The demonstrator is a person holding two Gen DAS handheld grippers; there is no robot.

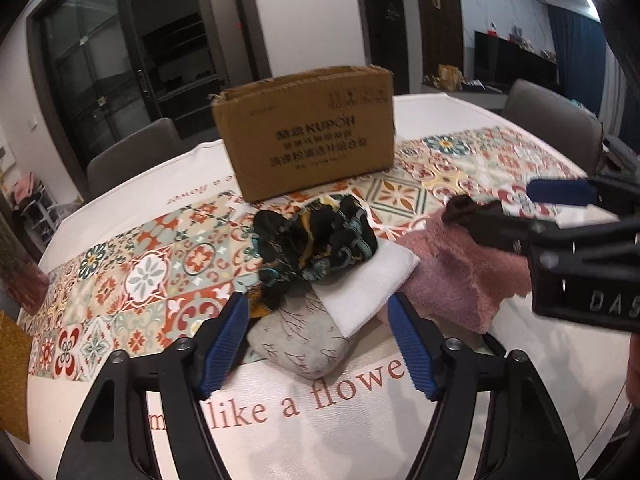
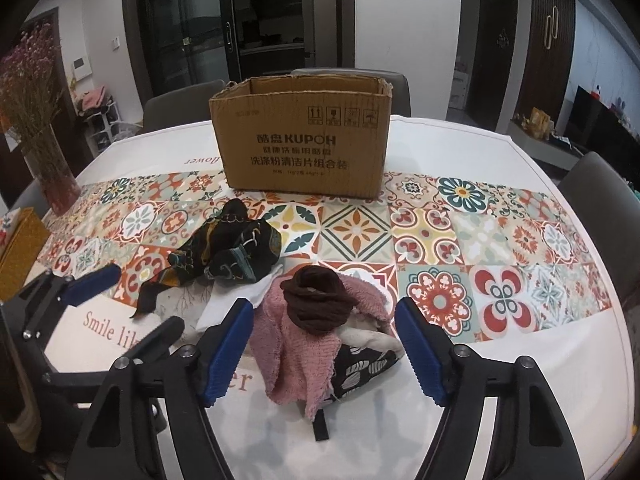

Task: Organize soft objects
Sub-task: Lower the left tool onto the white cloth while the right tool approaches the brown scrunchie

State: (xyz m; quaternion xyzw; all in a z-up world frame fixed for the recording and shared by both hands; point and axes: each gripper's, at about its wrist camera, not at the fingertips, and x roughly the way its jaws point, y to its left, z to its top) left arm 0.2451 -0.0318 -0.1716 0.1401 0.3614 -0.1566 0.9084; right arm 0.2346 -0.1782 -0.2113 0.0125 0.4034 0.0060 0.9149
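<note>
An open cardboard box stands at the back of the table. In front of it lies a pile of soft things: a dark patterned scarf, a white cloth, a grey branch-print pouch, a pink towel, a brown rolled cloth and a black leaf-print pouch. My left gripper is open just before the grey pouch. My right gripper is open around the pink towel's near end; it also shows in the left wrist view.
The round table has a white cover with a patterned tile runner. A vase of dried flowers and a yellow box stand at the left edge. Grey chairs ring the far side.
</note>
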